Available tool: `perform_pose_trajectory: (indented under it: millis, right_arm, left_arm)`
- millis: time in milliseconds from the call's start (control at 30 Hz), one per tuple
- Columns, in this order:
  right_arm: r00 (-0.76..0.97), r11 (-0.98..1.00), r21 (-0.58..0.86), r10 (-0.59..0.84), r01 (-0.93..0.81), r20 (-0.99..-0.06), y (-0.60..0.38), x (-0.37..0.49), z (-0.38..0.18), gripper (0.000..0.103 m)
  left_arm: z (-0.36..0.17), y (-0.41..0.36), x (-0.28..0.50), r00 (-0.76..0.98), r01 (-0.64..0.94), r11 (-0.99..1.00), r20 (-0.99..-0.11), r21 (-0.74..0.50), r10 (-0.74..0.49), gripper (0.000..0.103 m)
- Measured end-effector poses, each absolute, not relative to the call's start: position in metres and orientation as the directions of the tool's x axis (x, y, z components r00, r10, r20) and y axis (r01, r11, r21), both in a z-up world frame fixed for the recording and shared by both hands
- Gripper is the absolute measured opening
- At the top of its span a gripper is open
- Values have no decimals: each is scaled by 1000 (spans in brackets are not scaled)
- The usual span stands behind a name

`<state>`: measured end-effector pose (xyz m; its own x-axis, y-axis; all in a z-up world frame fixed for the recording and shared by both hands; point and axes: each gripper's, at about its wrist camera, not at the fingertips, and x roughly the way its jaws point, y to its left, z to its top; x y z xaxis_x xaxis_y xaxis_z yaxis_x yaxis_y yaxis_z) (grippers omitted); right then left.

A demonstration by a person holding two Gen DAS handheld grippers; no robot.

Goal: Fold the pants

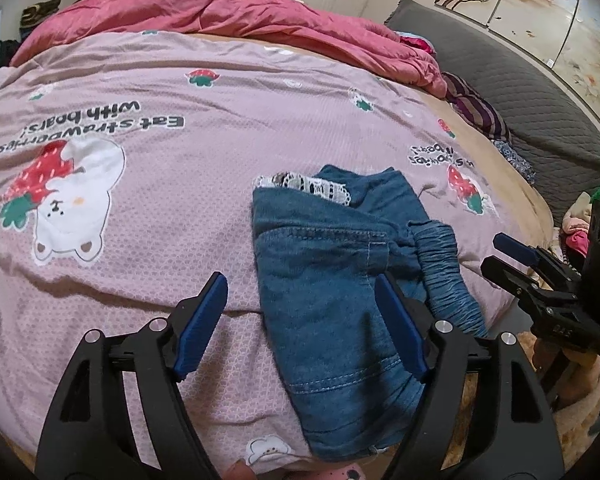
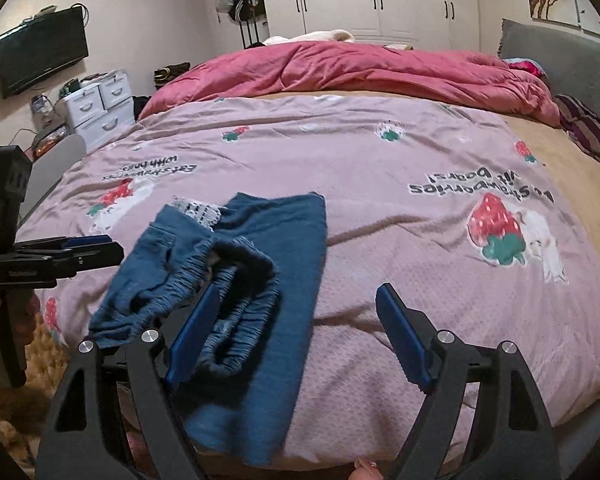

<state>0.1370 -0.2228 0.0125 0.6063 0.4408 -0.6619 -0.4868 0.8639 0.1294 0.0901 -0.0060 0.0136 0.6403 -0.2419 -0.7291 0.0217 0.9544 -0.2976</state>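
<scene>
You're holding both grippers over the near edge of the bed, nothing gripped. Your left gripper [image 1: 302,320] is sitting with its jaws spread wide, blue pads apart; the right-hand pad is hanging over the folded pants [image 1: 340,280], the left-hand pad over bare bedspread [image 1: 160,184]. Your right gripper [image 2: 300,334] is also standing wide open, its left-hand finger hovering by the elastic waistband [image 2: 236,300], the other finger over the pink cover; whether that pad is touching the fabric is hard to say from this angle.

The blue denim pants are lying folded in a compact bundle on the pink strawberry-and-bear bedspread, close to the near edge, with one end drooping over it. The gathered waistband is sitting on the side toward your right gripper, bunched and slightly raised. A strip of white lace trim [image 1: 304,186] is peeking out at the far end of the bundle.

In the left wrist view your right gripper is showing at the right edge, beside the waistband. A crumpled red comforter [image 2: 360,68] is lying across the far side of the bed, well apart from the pants. A grey headboard [image 1: 512,92] is running along the right.
</scene>
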Motion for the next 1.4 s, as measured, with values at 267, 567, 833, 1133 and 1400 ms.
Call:
perform_pose_trajectory:
  millis: [267, 567, 833, 1133, 1400]
  right_arm:
    - [506, 833, 220, 495, -508, -706, -219, 142, -8, 70]
    - [396, 806, 348, 552, -478, -734, -221, 153, -28, 58]
    - [388, 772, 367, 595, -519, -704, -213, 149, -26, 47]
    - [342, 755, 407, 615, -514, -710, -212, 164, -31, 47]
    - [342, 746, 438, 636, -501, -692, -213, 169, -37, 48]
  left_arm:
    - [-7, -16, 91, 596, 27, 947, -755, -321, -273, 70]
    - [-18, -25, 91, 572, 39, 941, -765, -336, -296, 59]
    - [-19, -32, 92, 573, 36, 946, -769, -322, -284, 58]
    - [-26, -32, 98, 568, 17, 938, -769, -347, -294, 61]
    - [-28, -35, 102, 592, -3, 934, -753, -357, -286, 59]
